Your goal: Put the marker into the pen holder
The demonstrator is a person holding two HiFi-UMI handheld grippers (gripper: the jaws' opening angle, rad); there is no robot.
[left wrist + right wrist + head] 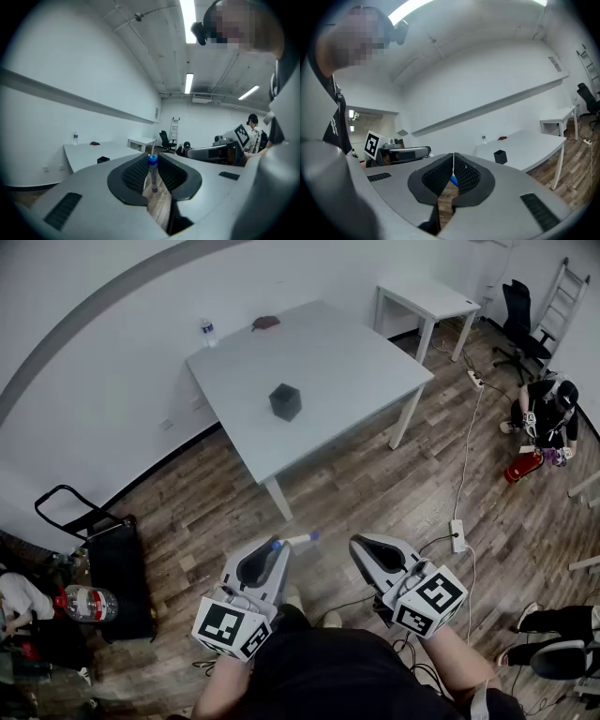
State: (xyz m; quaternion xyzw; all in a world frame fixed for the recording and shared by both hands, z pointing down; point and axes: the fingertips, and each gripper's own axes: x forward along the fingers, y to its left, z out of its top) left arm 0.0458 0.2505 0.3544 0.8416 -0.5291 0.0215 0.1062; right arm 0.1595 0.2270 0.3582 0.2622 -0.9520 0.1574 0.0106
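Observation:
My left gripper [278, 548] is held low in front of me, over the wooden floor, shut on a marker [298, 539] with a blue cap. The marker sticks out past the jaws toward the right. In the left gripper view the marker [153, 172] stands upright between the ribbed pads. My right gripper [360, 547] is beside it, shut with nothing in it; its jaws meet in the right gripper view [453, 174]. The black cube pen holder [285, 401] stands on the white table [337, 362], well ahead of both grippers. It also shows small as the pen holder [103, 160] and the pen holder [500, 156].
A water bottle [208, 332] and a brown object [265, 322] sit at the table's far edge. A second white table [427, 298], an office chair [517, 307] and a ladder [564, 294] stand at the back right. A person [548, 413] crouches at right. A power strip [457, 535] and cables lie on the floor; a black cart [112, 559] is at left.

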